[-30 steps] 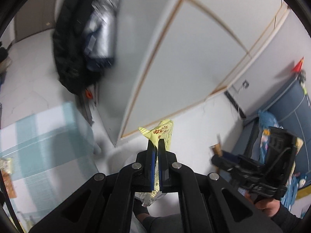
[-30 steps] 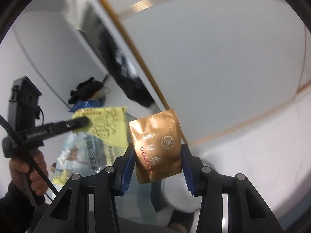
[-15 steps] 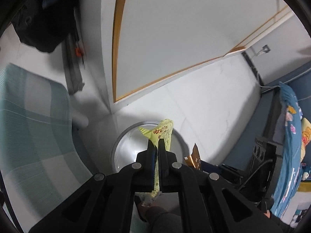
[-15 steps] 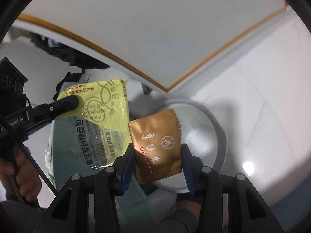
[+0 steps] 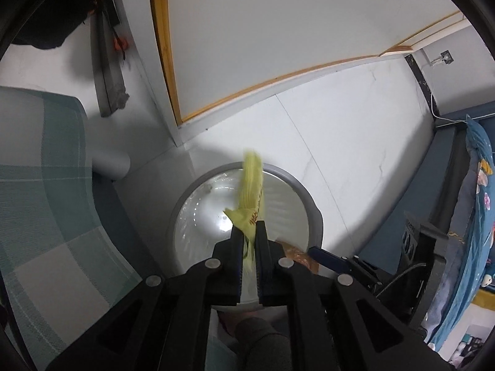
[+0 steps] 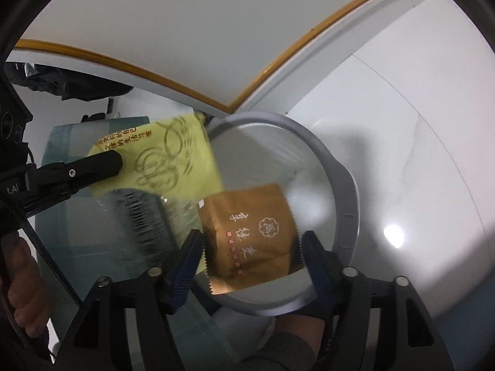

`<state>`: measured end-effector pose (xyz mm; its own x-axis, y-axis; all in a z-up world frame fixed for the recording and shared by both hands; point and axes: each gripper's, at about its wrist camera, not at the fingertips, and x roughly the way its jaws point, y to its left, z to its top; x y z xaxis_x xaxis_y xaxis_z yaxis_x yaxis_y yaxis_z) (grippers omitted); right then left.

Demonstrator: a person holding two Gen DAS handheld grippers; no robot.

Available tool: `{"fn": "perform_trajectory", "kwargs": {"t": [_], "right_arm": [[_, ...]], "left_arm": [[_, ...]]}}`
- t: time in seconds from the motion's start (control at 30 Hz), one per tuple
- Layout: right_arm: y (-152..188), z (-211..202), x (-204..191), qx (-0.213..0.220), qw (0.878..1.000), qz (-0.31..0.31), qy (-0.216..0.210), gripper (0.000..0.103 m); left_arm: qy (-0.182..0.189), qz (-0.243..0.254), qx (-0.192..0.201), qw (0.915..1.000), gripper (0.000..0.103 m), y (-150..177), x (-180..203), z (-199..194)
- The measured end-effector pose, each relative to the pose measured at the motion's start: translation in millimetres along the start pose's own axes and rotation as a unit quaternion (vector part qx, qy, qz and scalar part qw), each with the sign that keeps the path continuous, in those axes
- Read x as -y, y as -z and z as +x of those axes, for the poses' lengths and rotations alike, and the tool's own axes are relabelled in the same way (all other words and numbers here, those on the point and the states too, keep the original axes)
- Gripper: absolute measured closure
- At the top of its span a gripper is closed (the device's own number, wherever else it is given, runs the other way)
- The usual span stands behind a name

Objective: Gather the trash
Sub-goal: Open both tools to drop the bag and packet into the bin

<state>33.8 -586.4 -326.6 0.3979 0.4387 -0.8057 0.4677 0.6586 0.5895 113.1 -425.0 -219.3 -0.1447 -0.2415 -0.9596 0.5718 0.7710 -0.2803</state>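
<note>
A round grey bin [image 5: 306,198] with a pale liner stands on the floor under both grippers. My left gripper [image 5: 249,227] points down into it, and its jaws are opening. The yellow wrapper [image 5: 250,191] is blurred and sticks out past the tips, loose in the narrow gap. In the right wrist view the wrapper [image 6: 167,154] hangs at the bin rim [image 6: 346,191] beside the left fingers [image 6: 105,164]. My right gripper [image 6: 250,241] is opening too. The brown packet [image 6: 250,228] sits tilted between its blue pads, and neither pad presses on it.
A teal checked cloth surface [image 5: 40,201] lies left of the bin. A white panel with wood trim [image 5: 278,31] stands behind it. Blue bedding [image 5: 476,185] is at the right. White floor tiles [image 5: 355,139] surround the bin. A person's hand [image 6: 21,293] holds the left gripper.
Both grippers came down over the bin. The jaws of both parted. The yellow wrapper slid out past the left tips, and the brown packet tilted between the right pads.
</note>
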Motion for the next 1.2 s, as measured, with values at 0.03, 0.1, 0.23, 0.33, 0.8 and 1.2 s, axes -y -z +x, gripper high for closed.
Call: {"fn": "perform_trajectory", "kwargs": {"t": [0.03,0.1,0.23,0.33,0.8,1.2], "right_arm": [[1,1,1,-0.001,1.000,-0.002,-0.001,0.034],[1,-2,1,0.000,1.000,-0.006,-0.004,0.034],[3,-6,9,0.008,1.000,-0.010,-0.003,0.034],[4,-13,7,0.016,1.000,-0.017,0.001,0.034],[9,-107,-37,0.112,0.991,-0.074,0.029,0.034],[46,-231,-159,0.274,0.935,-0.223,0.002,0.018]], "left_arm": [[-0.007,0.001,-0.001,1.0000,0.091,1,0,-1],[-0.011,0.003,0.004,0.9999,0.079,3,-1,-5],[-0.011,0.011,0.009,0.9998,0.062,6,1,-11],[-0.015,0.020,0.010,0.9997,0.056,8,3,-13],[-0.033,0.009,0.145,0.9889,0.038,45,-8,-105],[-0.088,-0.060,0.344,0.9329,0.021,122,-44,-228]]}}
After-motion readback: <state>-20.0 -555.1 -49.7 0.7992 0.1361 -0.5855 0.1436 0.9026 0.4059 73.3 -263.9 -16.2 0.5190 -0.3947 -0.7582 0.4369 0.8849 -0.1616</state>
